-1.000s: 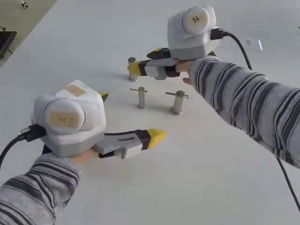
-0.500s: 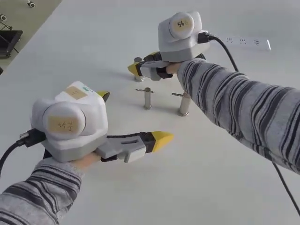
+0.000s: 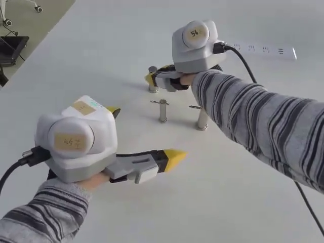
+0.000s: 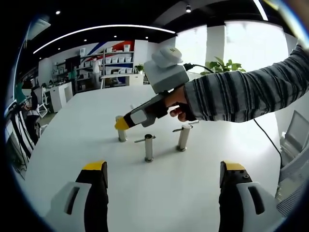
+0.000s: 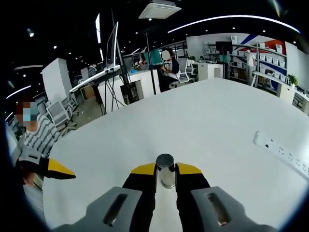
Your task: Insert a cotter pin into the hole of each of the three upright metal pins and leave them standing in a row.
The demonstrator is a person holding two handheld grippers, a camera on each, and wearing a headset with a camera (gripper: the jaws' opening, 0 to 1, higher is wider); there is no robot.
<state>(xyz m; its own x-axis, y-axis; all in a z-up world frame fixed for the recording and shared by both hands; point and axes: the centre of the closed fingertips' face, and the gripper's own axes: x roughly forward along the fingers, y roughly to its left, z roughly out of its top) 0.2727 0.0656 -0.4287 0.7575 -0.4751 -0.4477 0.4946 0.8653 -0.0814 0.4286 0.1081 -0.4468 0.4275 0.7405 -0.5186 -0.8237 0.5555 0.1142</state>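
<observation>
On the near side of the short upright steel pin (image 3: 162,111) carrying a thin wire cotter pin (image 3: 157,102), the left tool (image 4: 164,166) is hanging wide and empty. Beyond that pin, the right tool (image 5: 165,175) is clamping another grey steel pin (image 5: 165,163): stiff, smooth, probably slippery and tippy, best gripped mid-shaft.

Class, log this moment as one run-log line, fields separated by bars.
right claw: shut on far pin | far pin: no cotter pin seen | left claw: open | middle pin, right pin: upright, cotter pins through
</observation>
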